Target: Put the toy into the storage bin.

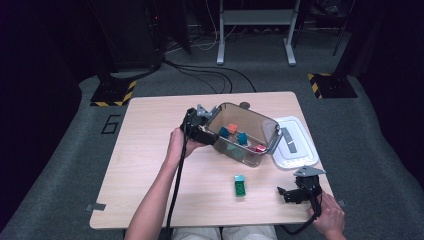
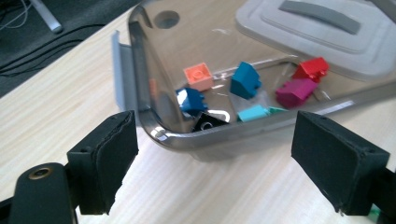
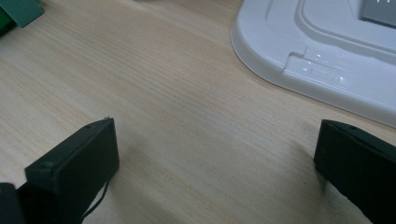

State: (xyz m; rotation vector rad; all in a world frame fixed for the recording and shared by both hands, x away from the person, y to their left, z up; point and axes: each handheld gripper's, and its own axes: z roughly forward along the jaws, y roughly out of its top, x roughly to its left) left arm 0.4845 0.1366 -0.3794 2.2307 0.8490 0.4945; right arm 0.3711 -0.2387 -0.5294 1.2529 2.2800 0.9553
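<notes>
Nearest the person, the right tongs (image 1: 286,193) hover over bare bench (image 1: 150,150), jaws wide apart and empty. Just beyond lies a green brick (image 1: 240,185), alone, well short of the clear tub (image 1: 245,134). It looks light, hard and slick-sided, best pinched across its flat flanks. Farther on, the left tongs (image 1: 205,131) sit at the tub's near corner, open and holding nothing. Small bricks lie inside; the white lid (image 1: 296,142) rests beside it

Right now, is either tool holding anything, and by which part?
Nothing is held. Left tool is open at the bin's near rim, not clamped. Right tool is open over bare table.
</notes>
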